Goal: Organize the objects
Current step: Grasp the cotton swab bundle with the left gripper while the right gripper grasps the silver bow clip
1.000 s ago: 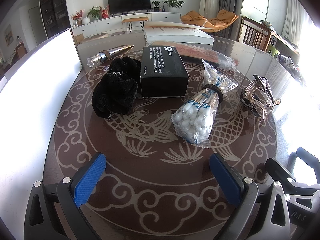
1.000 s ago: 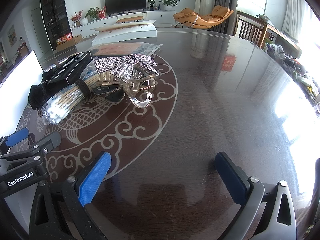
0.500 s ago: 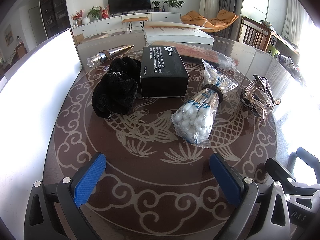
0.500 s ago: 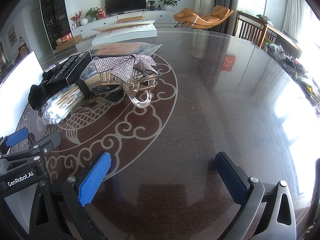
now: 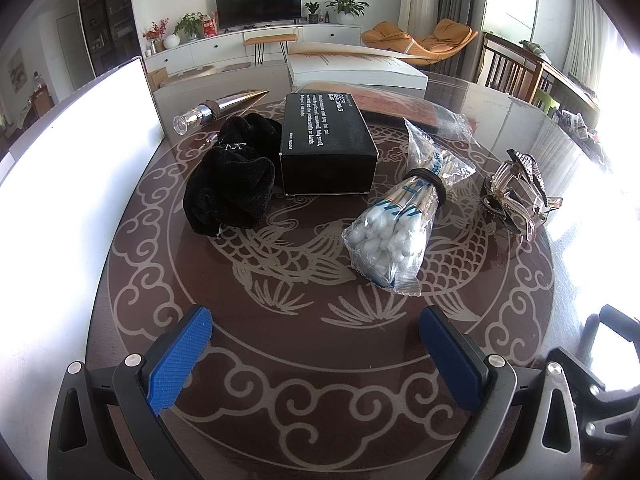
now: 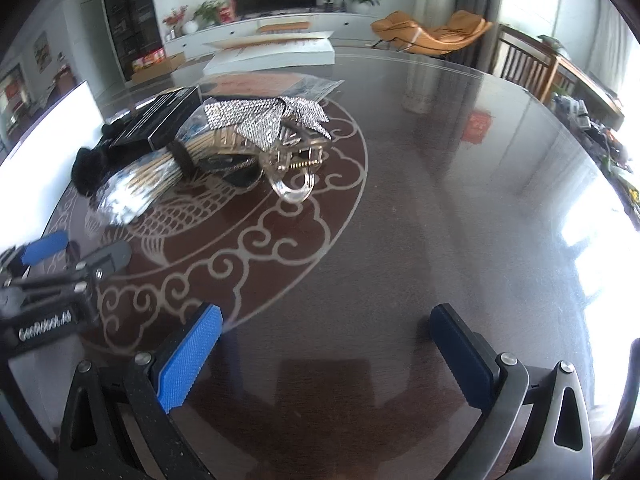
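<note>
1. Left gripper (image 5: pixel 314 344) sits low over the round dark worktop (image 5: pixel 304 384) with its blue fingers (image 5: pixel 180 354) spread wide, nothing between them.
2. Right gripper (image 6: pixel 326 354) is the same deal: fingers (image 6: pixel 190 358) wide apart, empty, over a bare patch of worktop. That view is a bit blurry.
3. The stuff to organize is all bunched up ahead of the left gripper: black velvet pouch (image 5: pixel 232 176) on the left, touching the black box (image 5: pixel 326 148) with white lettering.
4. Right of the box lies a bag of cotton swabs (image 5: pixel 400 224) with a dark band round its middle, cotton ends pointing toward the camera.
5. Further right, a clear hair claw clip (image 5: pixel 518 188) with a sparkly bow, just beside the swabs.
6. Behind the pouch there's a silver cone-shaped bottle (image 5: pixel 218 110) lying on its side.
7. A white board (image 5: pixel 68 184) stands along the left edge.
</note>
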Available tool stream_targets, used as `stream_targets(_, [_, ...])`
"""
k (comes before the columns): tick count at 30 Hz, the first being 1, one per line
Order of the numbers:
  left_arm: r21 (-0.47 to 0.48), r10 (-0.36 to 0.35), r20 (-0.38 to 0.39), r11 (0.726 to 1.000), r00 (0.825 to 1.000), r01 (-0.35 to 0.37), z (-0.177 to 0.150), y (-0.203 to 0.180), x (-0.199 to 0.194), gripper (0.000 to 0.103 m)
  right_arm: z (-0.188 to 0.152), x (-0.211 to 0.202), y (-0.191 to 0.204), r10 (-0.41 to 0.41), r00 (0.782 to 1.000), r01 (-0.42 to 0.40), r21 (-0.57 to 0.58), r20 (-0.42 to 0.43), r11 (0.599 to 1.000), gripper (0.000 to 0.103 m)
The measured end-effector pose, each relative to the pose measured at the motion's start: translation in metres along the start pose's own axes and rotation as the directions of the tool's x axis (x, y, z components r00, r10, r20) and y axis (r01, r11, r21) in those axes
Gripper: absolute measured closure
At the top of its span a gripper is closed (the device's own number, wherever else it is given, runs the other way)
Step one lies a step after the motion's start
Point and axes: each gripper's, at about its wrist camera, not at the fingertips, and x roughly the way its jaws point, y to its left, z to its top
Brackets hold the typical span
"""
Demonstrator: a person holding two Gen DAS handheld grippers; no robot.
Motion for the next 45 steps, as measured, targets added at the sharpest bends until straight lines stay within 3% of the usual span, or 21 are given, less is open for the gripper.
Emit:
stream_targets(4, [0.0,0.0,0.0,1.0,1.0,0.0,0.0,0.0,0.0,0.0,-0.015,-0.009,-0.013,0.048,0.999,-0.048,-0.077,-0.011,0.996,0.0])
stream_targets(7, [0.0,-0.001,-0.001,1.0,1.0,0.001,0.0,0.0,0.0,0.0,0.005,0.0,-0.017,0.037,0.99,-0.046,-0.064,-0.133,0.997,0.001])
stream_targets(12, [0.083,-0.059,-0.046,0.995,0.997,0.063,-0.02,-0.001,-0.018,0.0,0.073,-0.01,0.0,0.165,0.986,-0.165,0.008,-0.007,0.986,0.002])
stream_targets(17, [0.127,-0.087,-0.042,0.988,0.995,0.092,-0.056,-0.002,-0.044,0.0,0.13,0.032,0.014,0.223,0.975,-0.217,0.173,-0.015,0.961,0.003])
stream_targets(18, [0.136,-0.092,-0.044,0.986,0.995,0.097,-0.06,-0.002,-0.046,0.0,0.132,0.04,0.017,0.213,0.976,-0.204,0.165,-0.04,0.965,0.014])
stream_targets(19, [0.144,-0.098,-0.046,0.984,0.994,0.104,-0.062,-0.002,-0.048,0.0,0.134,0.049,0.02,0.193,0.978,-0.182,0.141,-0.075,0.973,0.036])
stream_targets(20, [0.152,-0.104,-0.049,0.982,0.993,0.11,-0.063,-0.002,-0.048,0.0,0.131,0.052,0.023,0.171,0.981,-0.161,0.109,-0.09,0.981,0.038])
stream_targets(24, [0.169,-0.112,-0.062,0.978,0.992,0.121,-0.063,-0.001,-0.048,0.0,0.095,0.022,0.011,0.215,0.976,-0.213,0.046,-0.032,0.976,0.043])
stream_targets(26, [0.163,-0.105,-0.084,0.98,0.991,0.117,-0.059,-0.002,-0.047,0.0,0.067,0.0,0.008,0.167,0.986,-0.167,-0.055,0.001,0.984,0.043])
stream_targets(27, [0.146,-0.102,-0.094,0.983,0.99,0.115,-0.054,-0.003,-0.045,0.0,0.054,-0.007,0.007,0.146,0.989,-0.144,-0.087,0.019,0.986,0.042])
stream_targets(28, [0.129,-0.112,-0.093,0.984,0.989,0.123,-0.048,-0.003,-0.043,0.0,0.043,-0.015,0.004,0.131,0.991,-0.126,-0.105,0.038,0.986,0.033])
stream_targets(29, [0.11,-0.128,-0.086,0.984,0.988,0.137,-0.039,-0.003,-0.042,0.0,0.03,-0.025,0.001,0.122,0.99,-0.115,-0.102,0.065,0.988,0.025])
stream_targets(30, [0.094,-0.139,-0.071,0.985,0.988,0.145,-0.028,-0.005,-0.04,0.0,0.02,-0.036,-0.004,0.119,0.988,-0.111,-0.08,0.101,0.991,0.011])
stream_targets(31, [0.084,-0.143,-0.048,0.986,0.989,0.146,-0.017,-0.007,-0.04,0.0,0.01,-0.046,-0.01,0.117,0.983,-0.111,-0.048,0.144,0.993,0.006])
stream_targets(35, [0.088,-0.137,0.014,0.987,0.99,0.135,0.03,-0.023,-0.023,0.0,-0.022,-0.077,-0.032,0.094,0.956,-0.126,0.097,0.277,0.987,0.006])
stream_targets(39, [0.13,-0.208,-0.074,0.968,0.975,0.216,0.057,-0.042,0.011,0.0,-0.041,-0.097,-0.034,0.037,0.934,-0.075,0.092,0.354,0.993,0.006])
stream_targets(42, [0.156,-0.227,-0.133,0.956,0.965,0.247,0.059,-0.05,0.026,0.0,-0.049,-0.096,-0.036,-0.013,0.937,-0.016,0.08,0.35,0.997,0.004])
stream_targets(45, [0.243,-0.155,-0.124,0.953,0.98,0.182,0.053,-0.064,0.031,0.0,-0.05,-0.085,-0.053,-0.002,0.953,-0.048,0.159,0.303,0.986,0.004])
